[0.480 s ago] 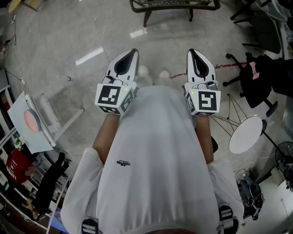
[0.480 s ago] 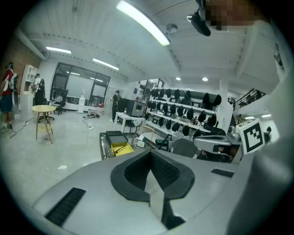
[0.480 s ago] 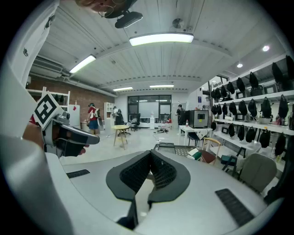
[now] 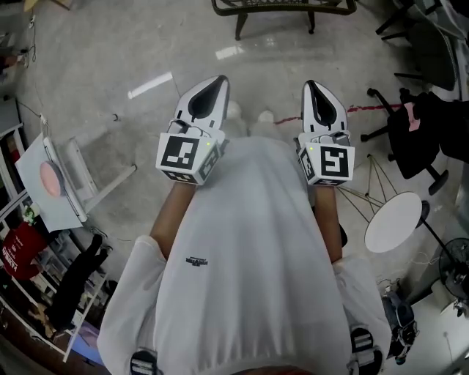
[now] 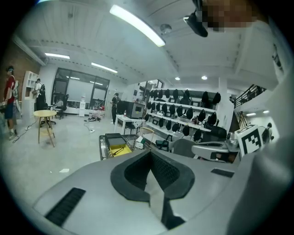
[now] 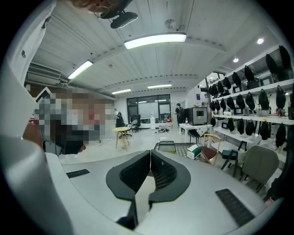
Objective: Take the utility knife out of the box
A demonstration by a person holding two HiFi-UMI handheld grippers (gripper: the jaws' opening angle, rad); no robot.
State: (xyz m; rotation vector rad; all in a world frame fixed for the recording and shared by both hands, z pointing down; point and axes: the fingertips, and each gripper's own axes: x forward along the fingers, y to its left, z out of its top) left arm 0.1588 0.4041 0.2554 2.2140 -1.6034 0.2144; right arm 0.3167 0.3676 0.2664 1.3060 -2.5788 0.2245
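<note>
In the head view my left gripper [image 4: 211, 89] and right gripper [image 4: 311, 91] are held out side by side in front of a white shirt, above bare grey floor. Both are shut with nothing between the jaws. The left gripper view looks past the left gripper [image 5: 149, 153] to a far-off metal table [image 5: 104, 153] bearing a yellow box [image 5: 118, 148]. A thin dark thing lies in the box, too small to identify. In the right gripper view, past the right gripper [image 6: 150, 152], the same table [image 6: 181, 148] stands ahead, and a dark tray [image 6: 166, 147] rests on it.
A round white side table [image 4: 392, 218] and a black office chair [image 4: 418, 132] stand at my right. A white board on a stand [image 4: 45, 183] is at my left, and furniture legs [image 4: 278, 11] lie ahead. Wall shelves of black gear [image 5: 183, 98] and a wooden stool [image 5: 46, 117] stand farther off.
The head view has drifted slightly over the floor. Both grippers keep the same pose in front of the body, still shut.
</note>
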